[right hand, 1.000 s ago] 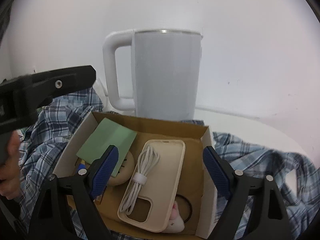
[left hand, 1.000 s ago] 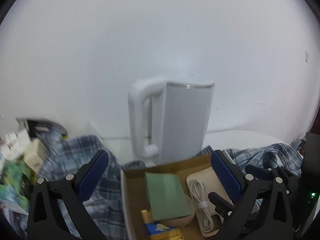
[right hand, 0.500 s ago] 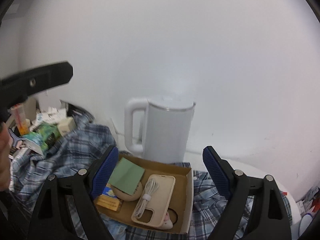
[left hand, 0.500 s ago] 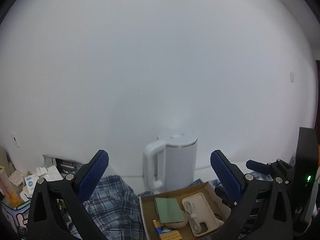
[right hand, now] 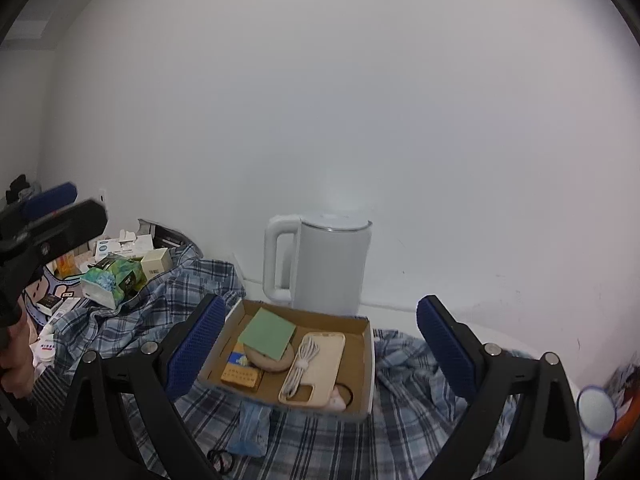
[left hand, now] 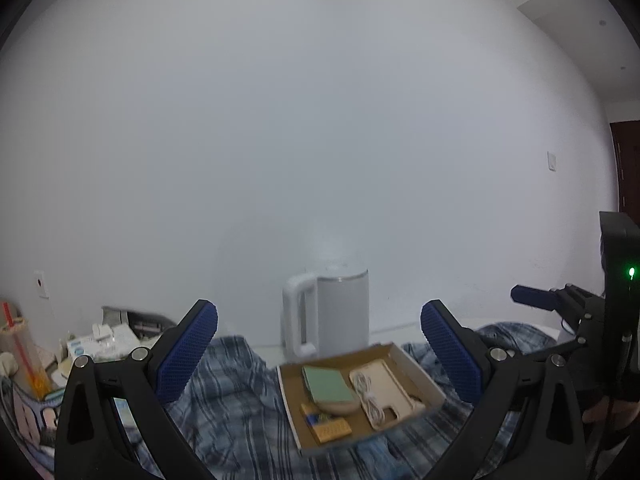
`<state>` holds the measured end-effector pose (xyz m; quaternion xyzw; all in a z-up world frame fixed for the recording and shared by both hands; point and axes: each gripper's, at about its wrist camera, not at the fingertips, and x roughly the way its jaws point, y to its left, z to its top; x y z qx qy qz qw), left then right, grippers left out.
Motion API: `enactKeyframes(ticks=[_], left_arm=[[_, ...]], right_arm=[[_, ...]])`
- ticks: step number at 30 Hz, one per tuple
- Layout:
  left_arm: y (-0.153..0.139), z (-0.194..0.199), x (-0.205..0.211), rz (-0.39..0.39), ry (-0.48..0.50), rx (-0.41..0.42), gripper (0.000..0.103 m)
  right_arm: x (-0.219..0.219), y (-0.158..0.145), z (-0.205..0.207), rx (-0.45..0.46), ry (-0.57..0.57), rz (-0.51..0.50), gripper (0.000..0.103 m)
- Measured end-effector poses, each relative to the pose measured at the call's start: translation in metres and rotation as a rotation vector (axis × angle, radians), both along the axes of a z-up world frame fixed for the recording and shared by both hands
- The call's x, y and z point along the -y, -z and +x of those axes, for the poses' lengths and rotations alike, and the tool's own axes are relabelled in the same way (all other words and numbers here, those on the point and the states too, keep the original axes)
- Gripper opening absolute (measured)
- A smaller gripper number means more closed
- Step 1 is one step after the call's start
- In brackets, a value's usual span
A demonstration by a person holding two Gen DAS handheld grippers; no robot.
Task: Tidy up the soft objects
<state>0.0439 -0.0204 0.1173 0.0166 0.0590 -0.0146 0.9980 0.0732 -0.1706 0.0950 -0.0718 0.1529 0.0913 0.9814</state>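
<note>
Both grippers hang above a rumpled plaid shirt [right hand: 404,420] spread over the table, and neither has hold of anything. The left gripper [left hand: 319,354] has its blue-padded fingers [left hand: 188,354] spread wide, nothing between them and nothing touching the pads. The right gripper [right hand: 318,346] has its fingers [right hand: 446,354] wide too, and its jaws are opening; they frame a shallow cardboard box [right hand: 370,368] from above without touching it. The box lies on the shirt, just in front of a white kettle [right hand: 324,264] that stands at the table's far edge against the wall. In the box are a green pad [right hand: 267,334], a beige phone case [right hand: 326,356] with a coiled white cable [right hand: 298,366] on it, and a small yellow packet [right hand: 240,376]. Small boxes and packets [right hand: 120,270] crowd the table's far left corner
</note>
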Motion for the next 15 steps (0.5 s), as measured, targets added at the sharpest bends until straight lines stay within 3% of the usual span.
enactKeyframes(ticks=[8,15], left_arm=[[0.046,-0.021,0.003,0.004,0.033,-0.05,0.103],[0.08,-0.02,0.006,0.006,0.04,-0.077,0.103]], right_arm=[[0.02,0.047,-0.022,-0.029,0.007,0.062,0.099],[0.029,0.075,-0.034,-0.047,0.039,0.046,0.099]])
